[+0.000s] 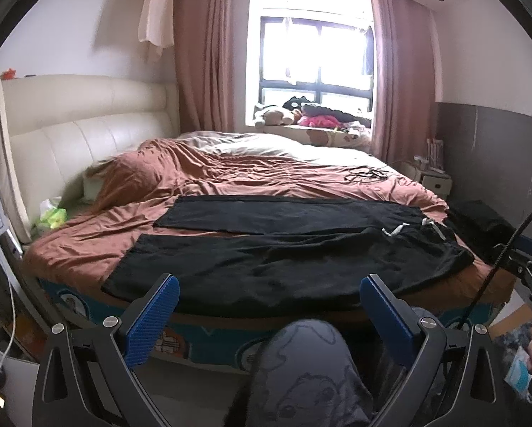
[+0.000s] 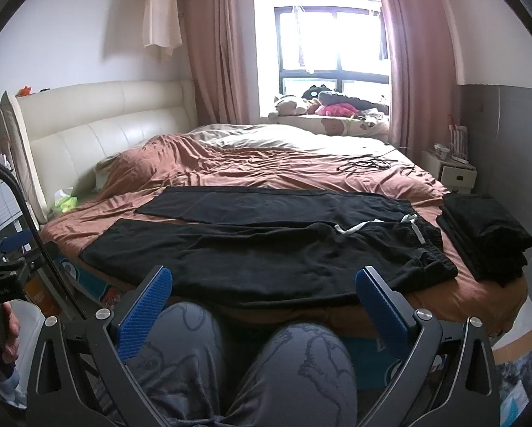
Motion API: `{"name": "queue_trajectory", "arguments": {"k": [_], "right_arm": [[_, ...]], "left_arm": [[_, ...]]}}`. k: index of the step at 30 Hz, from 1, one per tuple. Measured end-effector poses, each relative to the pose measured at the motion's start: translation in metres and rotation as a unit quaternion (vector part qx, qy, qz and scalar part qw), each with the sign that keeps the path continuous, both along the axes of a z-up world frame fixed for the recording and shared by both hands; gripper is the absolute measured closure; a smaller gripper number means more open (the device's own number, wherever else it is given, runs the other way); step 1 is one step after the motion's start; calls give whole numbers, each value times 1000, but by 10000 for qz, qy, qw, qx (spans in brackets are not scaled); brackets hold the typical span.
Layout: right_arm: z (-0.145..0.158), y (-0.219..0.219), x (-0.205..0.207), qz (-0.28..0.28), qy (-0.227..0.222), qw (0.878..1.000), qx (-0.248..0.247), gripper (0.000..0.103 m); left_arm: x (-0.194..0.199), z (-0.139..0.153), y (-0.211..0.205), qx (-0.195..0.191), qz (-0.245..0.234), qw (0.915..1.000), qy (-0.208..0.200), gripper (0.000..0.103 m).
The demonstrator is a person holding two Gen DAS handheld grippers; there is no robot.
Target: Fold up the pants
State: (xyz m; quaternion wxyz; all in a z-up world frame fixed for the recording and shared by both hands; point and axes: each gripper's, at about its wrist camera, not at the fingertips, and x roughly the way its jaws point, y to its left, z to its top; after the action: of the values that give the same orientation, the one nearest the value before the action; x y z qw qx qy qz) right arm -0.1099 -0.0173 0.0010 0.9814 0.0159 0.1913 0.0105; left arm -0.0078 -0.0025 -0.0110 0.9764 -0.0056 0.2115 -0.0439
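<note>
Black pants (image 1: 283, 245) lie spread flat across the near side of the bed, legs pointing left, waistband with a white drawstring (image 1: 395, 229) at the right. The right wrist view shows the same pants (image 2: 266, 245) and drawstring (image 2: 354, 227). My left gripper (image 1: 269, 291) hovers just short of the bed's near edge, open, its blue pads empty. My right gripper (image 2: 264, 284) is held likewise before the edge, open and empty. Neither touches the cloth.
A brown sheet (image 2: 248, 163) covers the bed, with a cream headboard (image 2: 98, 121) at left. A stack of folded black clothes (image 2: 486, 231) sits at the bed's right corner. A black cable (image 2: 369, 165) lies farther back. A person's knees (image 2: 237, 366) in grey patterned trousers are below the grippers.
</note>
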Motion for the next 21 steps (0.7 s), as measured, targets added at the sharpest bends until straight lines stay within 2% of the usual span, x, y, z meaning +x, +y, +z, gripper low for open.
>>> {"name": "queue_trajectory", "arguments": {"k": [3,7,16,21], "right_arm": [[0,-1,0,10,-9,10000,-5,0],[-1,-1,0,-2,-4,10000,-11,0],[-2,0,-1,12,-2,10000,-21,0],[-2,1,-2,23,6,10000,-25,0]], "left_arm": [[0,-1,2,-123,21,9999,-13,1],[3,-3,11,-514,35,9986,154,1],[-2,-1,10,-280,219,9994,39,1],[-2,0,10,-298,162,9994,42,1]]}}
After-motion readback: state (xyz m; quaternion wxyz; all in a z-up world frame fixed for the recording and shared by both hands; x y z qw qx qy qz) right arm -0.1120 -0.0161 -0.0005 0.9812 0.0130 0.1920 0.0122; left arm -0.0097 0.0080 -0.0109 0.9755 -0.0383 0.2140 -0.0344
